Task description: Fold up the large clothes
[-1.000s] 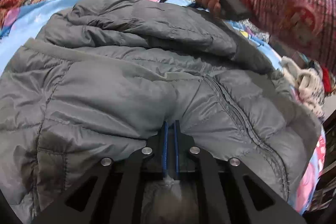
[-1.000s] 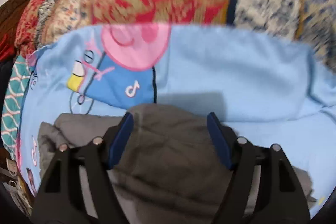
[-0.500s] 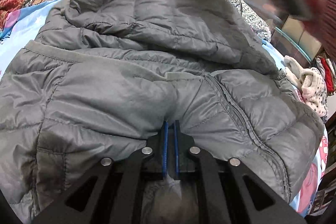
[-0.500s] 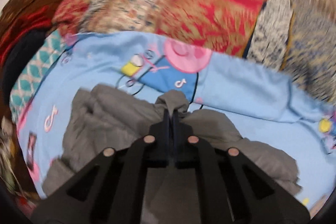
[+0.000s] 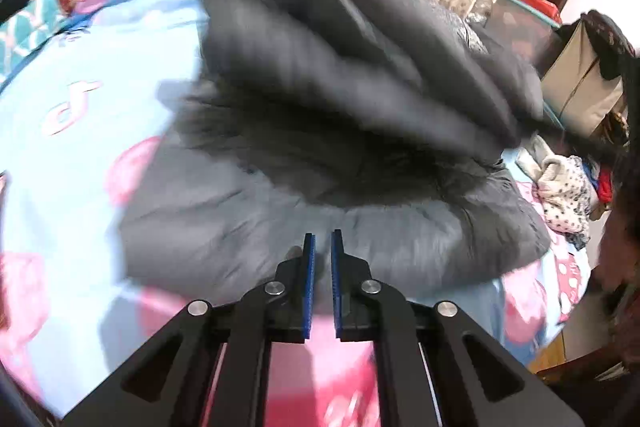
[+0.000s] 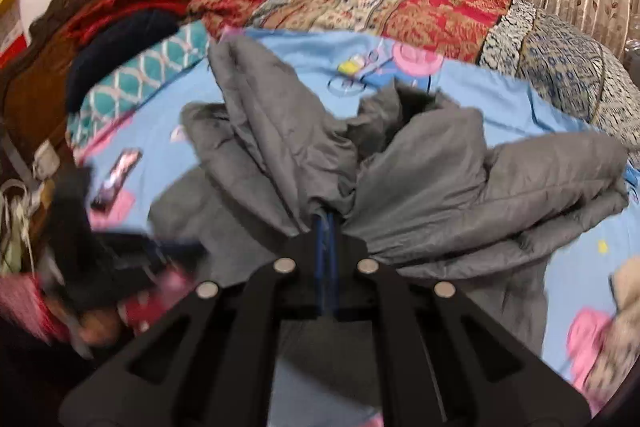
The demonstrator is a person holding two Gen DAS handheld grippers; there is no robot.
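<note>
While right claw [image 6: 326,227] pinches jacket [image 6: 460,171], left claw [image 5: 322,247] seemingly empty; slightly parted

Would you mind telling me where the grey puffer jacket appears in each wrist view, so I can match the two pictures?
Left wrist: the grey puffer jacket fills the centre and upper right, blurred, beyond the left claw.
Right wrist: it spreads across the middle, bunched in the shut right claw.
Shared landmark: the blue cartoon bedsheet under it.
</note>
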